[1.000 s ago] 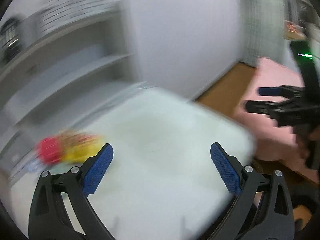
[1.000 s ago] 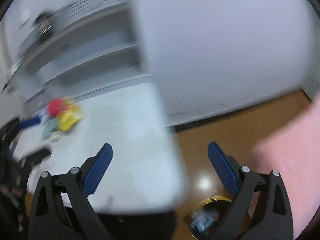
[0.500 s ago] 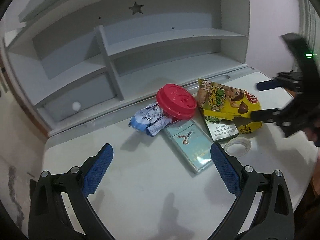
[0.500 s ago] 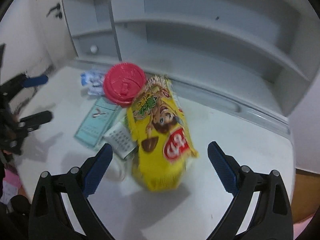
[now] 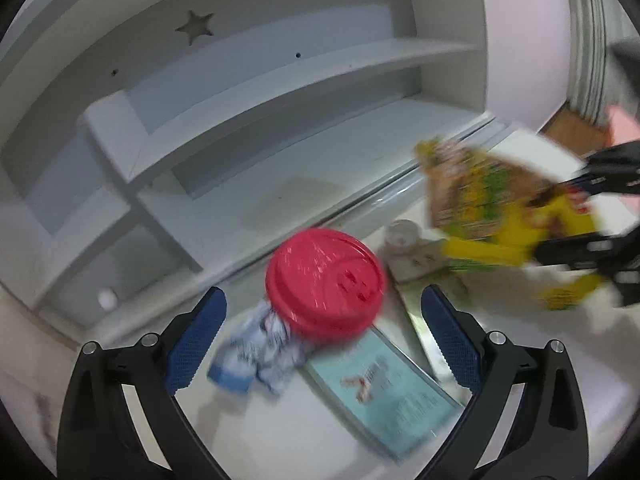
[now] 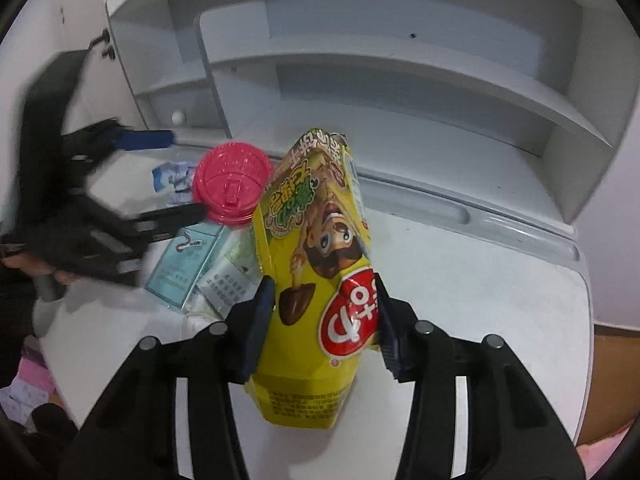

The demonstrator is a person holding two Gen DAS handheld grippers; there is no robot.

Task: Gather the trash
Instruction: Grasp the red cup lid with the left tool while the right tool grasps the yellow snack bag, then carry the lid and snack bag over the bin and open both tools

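Both the left gripper (image 5: 320, 344) and the right gripper (image 6: 324, 320) have black angular frames, silver round screws along the arms and blue ribbed pads (image 5: 196, 340) on the fingers.

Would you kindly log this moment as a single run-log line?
right gripper: just closed on yellow snack bag | left gripper: open, near red cup lid | desk: trash remains

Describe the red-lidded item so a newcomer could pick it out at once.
On the white desk below the shelf unit lies a small cluster of litter. The cup stands at its back, beside the yellow snack bag; its round red lid is the only red circle there.
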